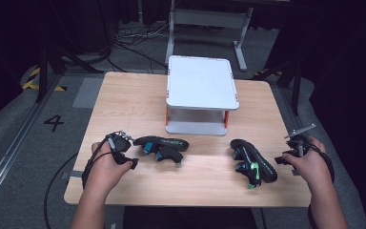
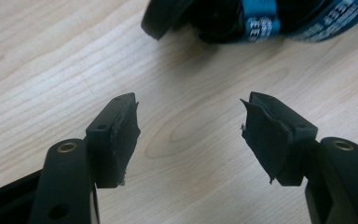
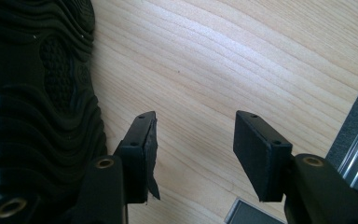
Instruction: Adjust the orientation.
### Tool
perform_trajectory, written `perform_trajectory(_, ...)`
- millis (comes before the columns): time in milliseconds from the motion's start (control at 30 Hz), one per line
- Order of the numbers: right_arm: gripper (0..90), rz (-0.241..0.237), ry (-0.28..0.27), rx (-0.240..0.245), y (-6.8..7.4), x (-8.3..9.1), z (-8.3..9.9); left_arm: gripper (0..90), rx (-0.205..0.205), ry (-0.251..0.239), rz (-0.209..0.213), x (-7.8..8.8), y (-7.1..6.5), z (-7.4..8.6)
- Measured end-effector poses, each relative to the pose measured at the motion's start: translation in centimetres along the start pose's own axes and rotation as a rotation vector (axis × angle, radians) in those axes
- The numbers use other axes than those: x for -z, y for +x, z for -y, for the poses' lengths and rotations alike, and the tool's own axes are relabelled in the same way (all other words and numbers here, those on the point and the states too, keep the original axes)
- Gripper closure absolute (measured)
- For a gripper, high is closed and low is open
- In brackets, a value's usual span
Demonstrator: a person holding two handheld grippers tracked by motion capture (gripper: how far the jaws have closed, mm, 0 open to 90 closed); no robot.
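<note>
Near the front-left corner of the worktop (image 1: 124,95), the left gripper (image 1: 122,142) sits low with its jaws wide and nothing between them. Left gripper view: bare wood between the pads (image 2: 121,140), and the left shoe (image 1: 164,147) just ahead, its black upper and teal strap at the top of the frame. Not touching.

Right gripper (image 1: 293,145) is at the front-right edge, jaws also wide, empty. Right gripper view: the ribbed black sole of the right shoe (image 3: 37,102) lies just beside the left-hand jaw, apart from it or barely so; cannot tell if it brushes.

Both shoes lie on their sides in the front half of the worktop, 1 left of centre, 1 right of centre with a green strap. White 2-tier rack (image 1: 202,81) stands at the back centre, both shelves bare.

Judgement: work in hand looks like picking up the shoes, likely for the rack.

Risks:
- The left shoe's toe is rounded and soft; a shallow pinch could slip off or fold the upper.
- Right jaws are alongside the sole, not astride it; closing here would grab air or shove the shoe toward the front edge.
- Torn pad rubber on the jaws weakens hold.
- A shoe carried by 1 end may swing and knock the rack.
</note>
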State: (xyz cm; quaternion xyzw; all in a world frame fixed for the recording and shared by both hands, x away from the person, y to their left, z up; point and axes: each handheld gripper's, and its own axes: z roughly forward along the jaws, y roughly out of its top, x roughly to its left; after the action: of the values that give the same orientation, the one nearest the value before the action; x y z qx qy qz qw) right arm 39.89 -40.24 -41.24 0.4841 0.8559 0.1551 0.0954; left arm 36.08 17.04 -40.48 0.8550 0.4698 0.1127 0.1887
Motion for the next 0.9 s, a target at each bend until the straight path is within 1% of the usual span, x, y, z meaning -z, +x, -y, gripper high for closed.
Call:
perform_trajectory(67,49.9,-0.001,-0.002,0.001,0.0,0.1,0.1,35.4,0.0,-0.01,0.001,0.3,0.0,-0.1)
perform_trajectory(200,49.9,0.003,-0.011,-0.007,-0.1,0.2,0.3,35.4,0.011,-0.004,0.011,0.4,0.2,-0.2)
perform_trajectory(567,49.7,0.0,-0.018,-0.007,-0.1,0.2,0.3,35.4,0.012,-0.009,0.002,0.6,0.3,-0.2)
perform_trajectory(767,49.0,-0.004,-0.028,-0.007,-0.1,0.3,0.3,35.4,0.0,-0.058,0.015,1.1,-0.4,-0.6)
perform_trajectory(800,48.9,-0.001,-0.03,-0.006,-0.1,0.4,0.3,35.4,0.0,-0.058,0.015,1.1,-0.4,-0.6)
perform_trajectory(833,48.8,0.0,-0.03,-0.006,-0.1,0.4,0.3,35.4,-0.012,-0.073,0.022,1.4,-0.7,-0.8)
perform_trajectory(900,48.7,0.004,-0.034,-0.007,0.0,0.5,0.3,35.4,-0.028,-0.089,0.03,1.6,-1.2,-1.2)
